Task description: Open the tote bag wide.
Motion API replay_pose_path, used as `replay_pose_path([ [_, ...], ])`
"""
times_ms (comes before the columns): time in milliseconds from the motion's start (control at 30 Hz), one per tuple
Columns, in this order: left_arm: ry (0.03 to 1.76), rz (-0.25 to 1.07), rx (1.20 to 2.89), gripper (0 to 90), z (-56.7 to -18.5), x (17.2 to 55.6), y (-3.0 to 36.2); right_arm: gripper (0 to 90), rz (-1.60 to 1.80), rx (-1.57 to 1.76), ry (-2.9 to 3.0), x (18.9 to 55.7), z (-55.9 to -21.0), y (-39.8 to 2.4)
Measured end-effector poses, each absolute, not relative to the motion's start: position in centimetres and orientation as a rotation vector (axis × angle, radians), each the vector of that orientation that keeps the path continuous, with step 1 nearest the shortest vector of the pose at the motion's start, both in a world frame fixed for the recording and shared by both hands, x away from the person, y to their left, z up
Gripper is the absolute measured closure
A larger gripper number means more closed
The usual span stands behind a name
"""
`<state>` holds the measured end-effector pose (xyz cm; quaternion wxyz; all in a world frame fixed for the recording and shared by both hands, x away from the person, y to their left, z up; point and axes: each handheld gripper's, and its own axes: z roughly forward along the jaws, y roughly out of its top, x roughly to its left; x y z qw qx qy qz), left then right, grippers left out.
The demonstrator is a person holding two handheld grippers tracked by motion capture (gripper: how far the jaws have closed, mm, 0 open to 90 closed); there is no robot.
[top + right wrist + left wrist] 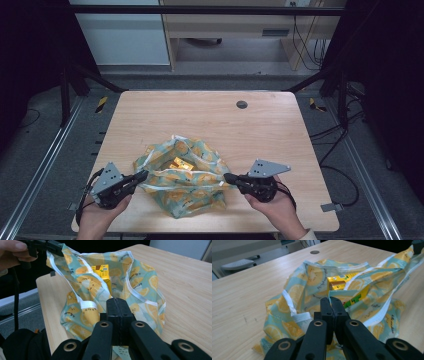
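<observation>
Left hand-held gripper [141, 176]: black, jaws pressed together, pinching the left edge of the lemon-print teal fabric bag [186, 186]; lies nearly level, tips pointing at the bag.
Right hand-held gripper [228, 177]: black, jaws pressed together on the bag's right edge, tips pointing at the bag.
Left hand [100, 212]: wraps its gripper's body, left of the bag.
Right hand [272, 204]: wraps its gripper's body, right of the bag.

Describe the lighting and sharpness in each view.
High view: the table is evenly lit, its surroundings dark, the picture slightly soft. Left gripper view: the bag is fairly sharp, the near black fingers softer. Right gripper view: the carton is bright, the far background black.
</observation>
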<state>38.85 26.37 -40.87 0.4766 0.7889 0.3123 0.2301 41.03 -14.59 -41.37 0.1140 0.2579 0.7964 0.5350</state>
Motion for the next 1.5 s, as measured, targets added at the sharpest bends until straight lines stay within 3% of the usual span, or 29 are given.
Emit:
replay_pose_path([
  [767,0.683,0.427,2.008,90.0,-43.2,38.0,25.9,90.0,1.47,0.756,2.448,40.2,-43.6,-15.7],
  [1067,0.647,0.392,2.176,90.0,-45.0,38.3,24.6,90.0,1.34,0.765,2.539,40.5,-45.1,-15.3],
  [1500,0.624,0.442,2.345,90.0,-46.7,38.6,23.1,89.3,1.243,0.774,2.606,40.5,-46.3,-14.5],
])
